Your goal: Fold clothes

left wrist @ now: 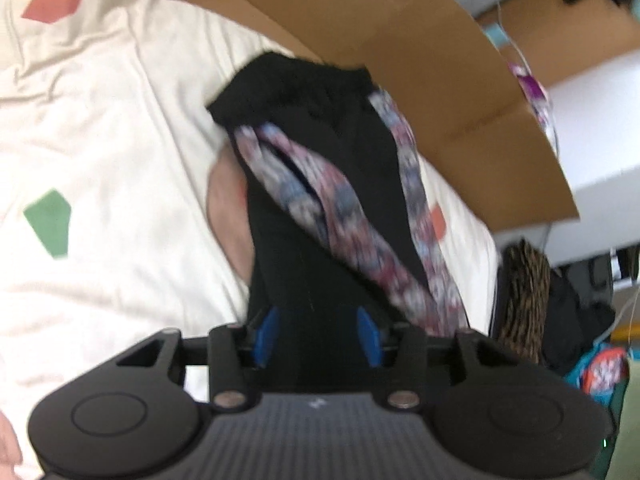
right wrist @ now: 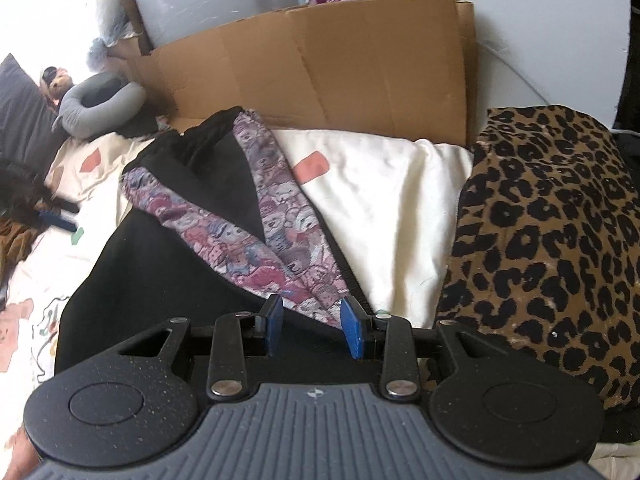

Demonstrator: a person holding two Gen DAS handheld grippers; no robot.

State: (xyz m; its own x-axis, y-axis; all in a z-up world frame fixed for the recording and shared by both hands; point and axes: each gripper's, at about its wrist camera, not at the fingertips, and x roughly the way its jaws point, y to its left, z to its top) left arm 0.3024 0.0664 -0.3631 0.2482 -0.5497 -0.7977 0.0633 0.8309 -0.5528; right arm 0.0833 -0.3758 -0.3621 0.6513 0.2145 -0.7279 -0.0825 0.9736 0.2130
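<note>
A black garment with a patterned pink-and-blue trim lies folded on the cream bedspread; this view is blurred. My left gripper hangs over the garment's near end, jaws apart, with black cloth showing between the blue pads but not pinched. In the right wrist view the same garment spreads below my right gripper. Its jaws stand apart above the tip of the patterned trim, and the pads do not press on it.
A large cardboard sheet stands along the bed's far side, also close behind the garment as cardboard. A leopard-print cloth is heaped to the right. A grey neck pillow lies far left on the bedspread.
</note>
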